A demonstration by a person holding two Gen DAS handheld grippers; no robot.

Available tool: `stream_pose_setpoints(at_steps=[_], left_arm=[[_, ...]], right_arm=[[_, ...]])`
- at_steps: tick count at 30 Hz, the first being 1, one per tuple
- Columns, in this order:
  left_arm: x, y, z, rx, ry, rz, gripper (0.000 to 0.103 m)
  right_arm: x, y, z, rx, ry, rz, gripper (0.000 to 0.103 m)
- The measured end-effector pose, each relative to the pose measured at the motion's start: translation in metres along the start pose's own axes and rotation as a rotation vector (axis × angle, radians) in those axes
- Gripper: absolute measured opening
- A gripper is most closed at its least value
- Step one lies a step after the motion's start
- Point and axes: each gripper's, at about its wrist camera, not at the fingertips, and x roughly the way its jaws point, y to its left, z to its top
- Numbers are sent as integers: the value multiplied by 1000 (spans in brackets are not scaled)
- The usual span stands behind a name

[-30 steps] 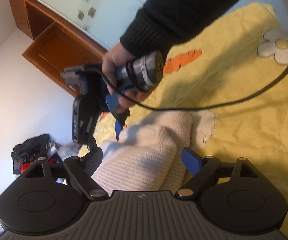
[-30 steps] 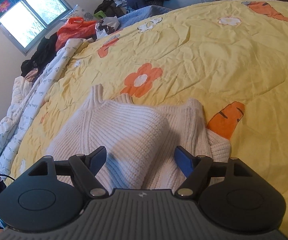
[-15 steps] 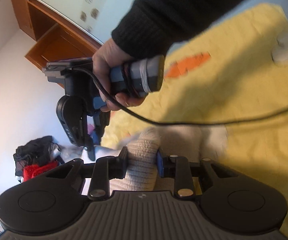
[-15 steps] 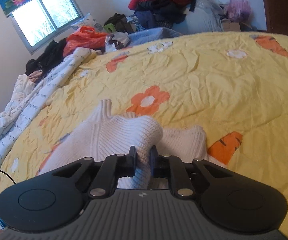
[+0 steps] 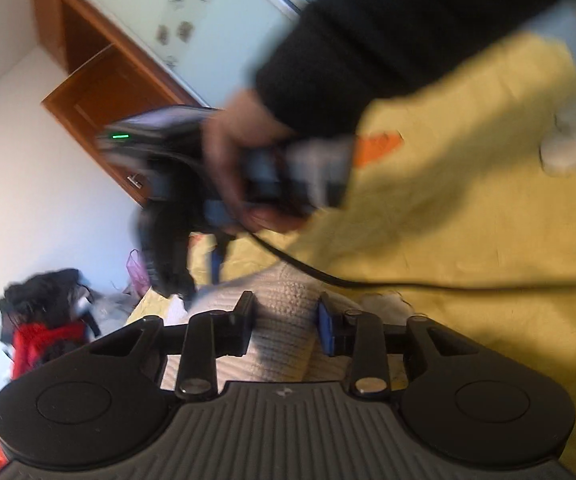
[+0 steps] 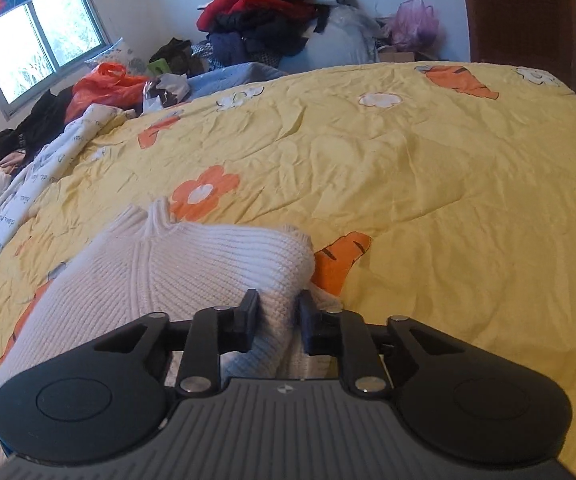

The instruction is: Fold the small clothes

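A cream ribbed knit sweater lies on the yellow quilt. My right gripper is shut on a bunched fold of the sweater and holds it lifted off the bed. My left gripper is shut on another fold of the same sweater. In the left wrist view the other gripper and the hand in a black sleeve show blurred just beyond, with its cable across the quilt.
The quilt has orange flower and carrot prints. Piles of clothes and an orange bag lie beyond the bed's far edge. A white printed blanket runs along the left. A wooden cabinet stands behind.
Both grippers went from open around the sweater to shut on its folds and have lifted it. The sweater's near part now folds over toward the collar.
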Motion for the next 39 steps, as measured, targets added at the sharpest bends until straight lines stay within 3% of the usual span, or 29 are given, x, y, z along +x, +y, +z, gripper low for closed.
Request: stream_pose_setpoints(at_steps=[1,2,3,4,5,7,10,13,16,18,19,21,22,24,28,31,33,37,39], left_arm=[[-10,10,-2,-35,-10,-18,43],[-23,23,-6,-74,-23,-35,50],[-38,34,-11,-111,-39,-33,66],[-53,45,-17,-143,-56,-25,82],[-68,58,-26,-186,-75,-22,87],[-91,81,-43,-271,-80,-23,90],[-103,124,-67,-446,-10,10,90],[-79,181,-111,-789,111,47,90],[-40,225,-167,-1250,162,-83,89],[-15,234,-196,-1443,196,-147,89],[-2,234,-202,-1489,217,-184,89],[19,229,-210,-1557,231,-263,89],[25,224,-211,-1584,223,-291,87],[40,219,-205,-1600,223,-315,74],[30,223,-187,-1489,230,-239,43],[13,232,-177,-1446,220,-213,37],[2,241,-174,-1401,194,-196,36],[-18,266,-179,-1324,197,-57,37],[-14,280,-196,-1353,267,-16,39]], right_arm=[[-1,0,-1,19,-6,-18,65],[-4,-3,-1,53,-7,-25,76],[-8,-8,-1,102,-8,-11,90],[-16,-13,-2,139,-24,18,91],[-25,-18,-4,172,-55,53,91],[-41,-28,-10,253,-103,119,97],[-48,-38,-20,349,-108,194,99],[-33,-33,-29,323,-40,164,99],[-11,-27,-40,313,42,146,98],[-4,-25,-45,344,59,177,100],[-3,-23,-46,356,59,197,100],[2,-18,-47,377,90,258,97],[2,-13,-48,356,83,249,96],[2,2,-48,276,81,209,91],[-4,15,-46,248,70,187,65],[-14,28,-40,237,37,190,53],[-18,40,-33,233,9,219,53],[-1,69,-18,227,9,309,52],[19,86,-13,225,30,331,52]])
